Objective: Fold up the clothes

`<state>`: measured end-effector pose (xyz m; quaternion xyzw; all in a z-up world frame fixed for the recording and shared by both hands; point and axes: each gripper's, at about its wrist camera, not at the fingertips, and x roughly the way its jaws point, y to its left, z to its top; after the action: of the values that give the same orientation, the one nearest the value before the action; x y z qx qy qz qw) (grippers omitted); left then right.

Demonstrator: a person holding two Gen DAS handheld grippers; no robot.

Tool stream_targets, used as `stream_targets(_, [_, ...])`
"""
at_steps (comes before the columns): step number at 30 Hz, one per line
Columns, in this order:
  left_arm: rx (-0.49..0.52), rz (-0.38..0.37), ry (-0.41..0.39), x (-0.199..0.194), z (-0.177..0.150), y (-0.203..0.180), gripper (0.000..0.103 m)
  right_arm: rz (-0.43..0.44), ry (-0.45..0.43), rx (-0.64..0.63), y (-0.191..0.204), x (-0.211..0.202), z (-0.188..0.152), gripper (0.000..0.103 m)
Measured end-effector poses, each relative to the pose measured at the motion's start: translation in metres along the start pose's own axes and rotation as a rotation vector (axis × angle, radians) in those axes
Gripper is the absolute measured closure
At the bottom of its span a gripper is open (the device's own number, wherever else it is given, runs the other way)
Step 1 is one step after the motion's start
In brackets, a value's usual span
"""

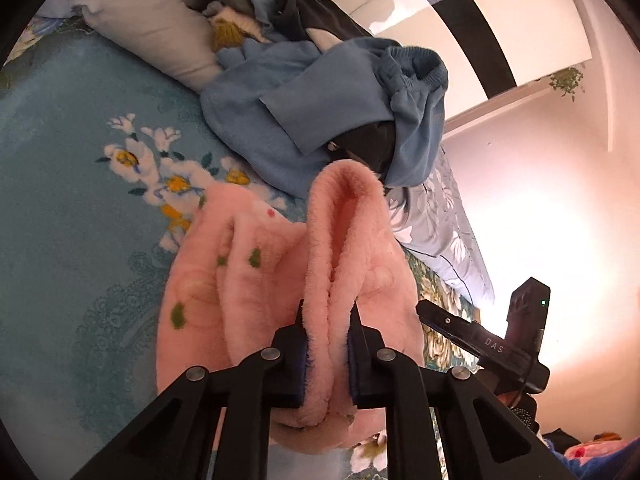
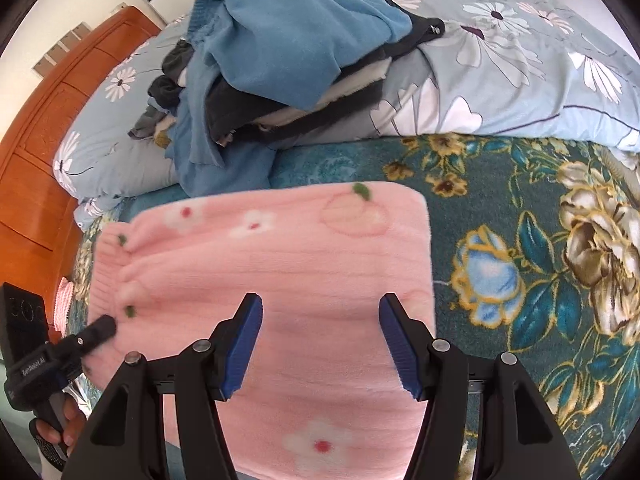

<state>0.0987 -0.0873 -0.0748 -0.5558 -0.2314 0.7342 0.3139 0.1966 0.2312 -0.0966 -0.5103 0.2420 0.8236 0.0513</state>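
The pink fleece (image 2: 280, 264) lies on the bed (image 2: 500, 184), spread flat near the front edge, with a heap of clothes (image 2: 280, 52) behind it, piled against the pillows (image 2: 520, 64). The left claw (image 1: 326, 344) is clamped narrow on a pinched-up ridge of the fleece at its ribbed hem side; thick pile bulges out between and above the pads, so the grip looks deep and secure. The right claw (image 2: 320, 344) hangs wide above the middle of the fleece with nothing between its pads; whether it touches the cloth I cannot tell. The garment looks soft, light and plush, with no stiffness at all: it should drape and sag wherever it is lifted, and the fuzzy surface should cling to the pads instead of slipping. Being bulky, it will likely fold into fat, springy layers that want pressing down. A sensible second hold would be the hem or corner opposite the left grip, taking both layers at the edge so the panel lifts evenly and does not bunch up. No containers are in view; the unfolded things simply sit in the loose heap on the bed.
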Motion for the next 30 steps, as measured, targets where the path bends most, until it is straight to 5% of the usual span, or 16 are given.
stream_targets(4, [-0.125,0.112,0.076,0.018,-0.012,0.050,0.087,-0.026,0.045,-0.027,0.003,0.014,-0.005,0.041])
stream_targets(8, [-0.211,0.047,0.047,0.016,-0.022,0.070,0.084,-0.042,0.081,-0.029,0.003,0.028,-0.012,0.041])
stream_targets(13, [-0.132,0.063,0.042,0.011,-0.011,0.045,0.080,-0.050,0.089,-0.028,0.001,0.029,-0.009,0.041])
stream_targets(17, [-0.017,0.135,-0.047,-0.014,0.001,0.011,0.065,-0.020,0.047,-0.029,0.003,0.013,-0.004,0.041])
stream_targets(20, [0.079,0.117,-0.097,-0.017,0.018,-0.025,0.057,-0.002,0.039,-0.081,0.014,0.013,0.005,0.041])
stream_targets(24, [0.225,0.146,-0.011,0.025,0.033,-0.058,0.054,0.023,0.047,-0.102,0.028,0.032,0.020,0.041])
stream_targets(30, [0.137,0.273,0.123,0.060,0.029,-0.009,0.056,0.005,0.129,-0.101,0.030,0.068,0.029,0.041])
